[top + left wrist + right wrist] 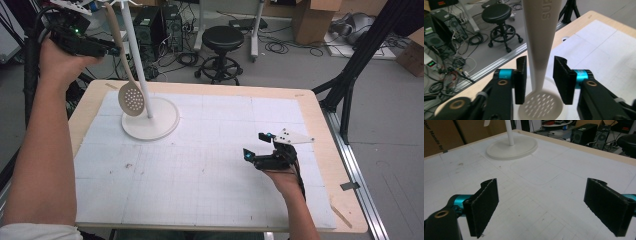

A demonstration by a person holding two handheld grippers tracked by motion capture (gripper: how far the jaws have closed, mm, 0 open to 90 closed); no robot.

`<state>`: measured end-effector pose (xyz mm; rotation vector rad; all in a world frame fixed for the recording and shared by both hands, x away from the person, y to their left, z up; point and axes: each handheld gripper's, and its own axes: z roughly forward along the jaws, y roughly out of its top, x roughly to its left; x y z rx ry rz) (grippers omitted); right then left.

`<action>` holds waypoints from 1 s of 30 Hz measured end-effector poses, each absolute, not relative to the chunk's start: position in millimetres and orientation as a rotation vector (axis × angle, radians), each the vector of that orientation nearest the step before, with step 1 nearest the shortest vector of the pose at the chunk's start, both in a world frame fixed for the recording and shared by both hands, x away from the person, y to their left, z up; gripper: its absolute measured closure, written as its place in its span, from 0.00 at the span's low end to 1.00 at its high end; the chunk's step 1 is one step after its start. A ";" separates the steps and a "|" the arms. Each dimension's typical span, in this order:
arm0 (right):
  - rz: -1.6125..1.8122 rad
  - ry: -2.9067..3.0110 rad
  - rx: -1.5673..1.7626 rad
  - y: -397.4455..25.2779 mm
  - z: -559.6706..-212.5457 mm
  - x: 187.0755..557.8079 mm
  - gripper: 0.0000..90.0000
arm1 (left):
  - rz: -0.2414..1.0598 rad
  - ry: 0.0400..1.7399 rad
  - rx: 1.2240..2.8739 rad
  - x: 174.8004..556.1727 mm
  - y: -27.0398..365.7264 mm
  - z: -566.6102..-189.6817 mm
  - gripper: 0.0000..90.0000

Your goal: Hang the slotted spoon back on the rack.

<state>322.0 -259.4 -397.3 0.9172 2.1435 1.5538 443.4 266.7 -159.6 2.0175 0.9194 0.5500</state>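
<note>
- While the left tongs point(112, 50) are raised above the far-left corner of the white gridded table point(210, 190), their jaws stand spread on either side of the handle of the cream plastic slotted spoon point(131, 97); in the left gripper view one jaw sits just beside the handle, the other clearly apart.
- The slotted spoon point(541, 75) hangs upright, bowl down, just beside the pole of the white round-based stand point(150, 125); whether it hangs from the stand's top I cannot tell.
- Its perforated bowl is above the stand's disc base.
- The right tongs point(256, 146) rest low over the table's right side, jaws spread wide with nothing between them, well apart from the stand point(511, 147).
</note>
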 end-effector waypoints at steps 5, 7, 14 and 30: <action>1.553 2.146 0.917 -259.0 -397.1 321.5 0.13 | 0.552 0.916 1.971 436.9 264.5 -163.2 0.62; 1.559 2.145 0.915 -259.0 -397.0 321.5 0.13 | 0.559 0.920 1.975 434.6 265.0 -166.5 0.59; 1.557 2.144 0.910 -258.9 -396.7 321.1 0.13 | 0.585 0.936 1.939 422.4 273.1 -170.2 0.50; 1.553 2.149 0.903 -257.3 -396.6 320.7 0.13 | 0.580 0.835 1.906 388.8 279.1 -170.5 0.36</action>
